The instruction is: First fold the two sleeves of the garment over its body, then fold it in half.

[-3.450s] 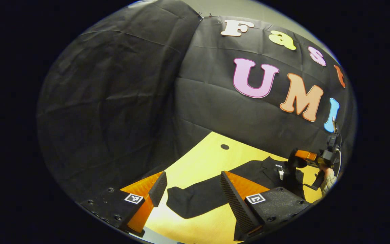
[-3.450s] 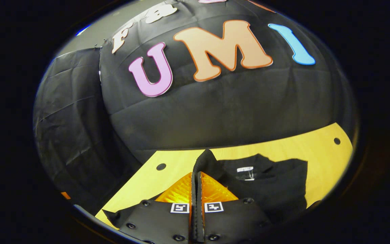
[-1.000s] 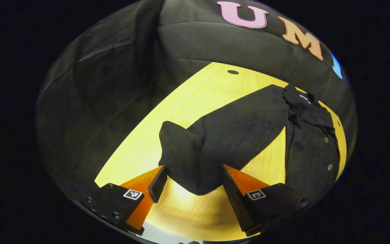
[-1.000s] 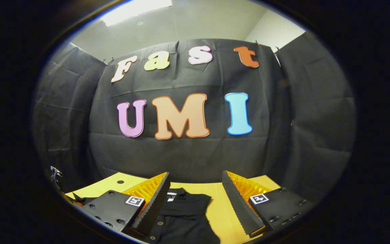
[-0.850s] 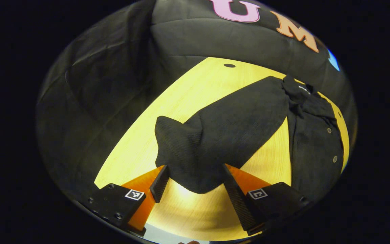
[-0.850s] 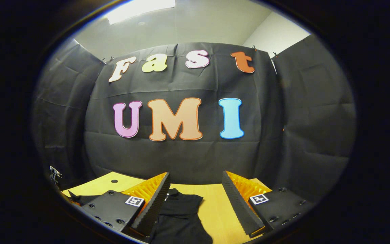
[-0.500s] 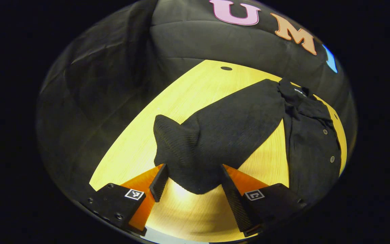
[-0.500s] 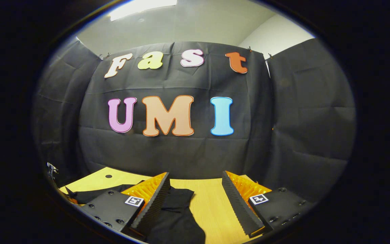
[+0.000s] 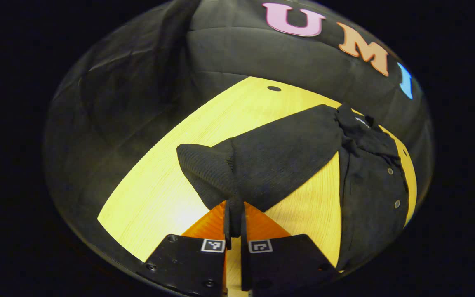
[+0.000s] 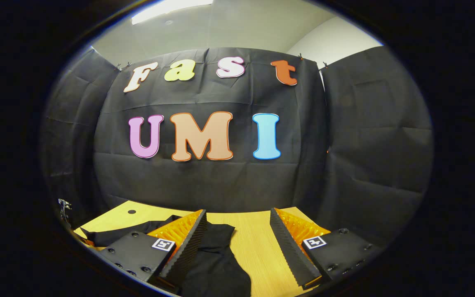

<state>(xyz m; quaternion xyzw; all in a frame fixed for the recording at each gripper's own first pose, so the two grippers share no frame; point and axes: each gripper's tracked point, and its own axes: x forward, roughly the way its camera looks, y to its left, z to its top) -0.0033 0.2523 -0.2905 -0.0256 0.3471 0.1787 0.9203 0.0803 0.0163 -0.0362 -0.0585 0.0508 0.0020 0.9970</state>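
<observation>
Left tool (image 9: 234,220) pinched sleeve (image 9: 262,161) cuff, ready for folding over body (image 9: 375,198); right tool (image 10: 237,243) spread, idle above tabletop (image 10: 258,235).

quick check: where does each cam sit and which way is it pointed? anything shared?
Left gripper view: rides the left hand-held gripper, tilted down at the table; its fingers pinch the sleeve cuff.
Right gripper view: rides the right hand-held gripper, near level, facing the booth wall; its fingers stand apart over the table edge.
Shared: the black garment and the table.
</observation>
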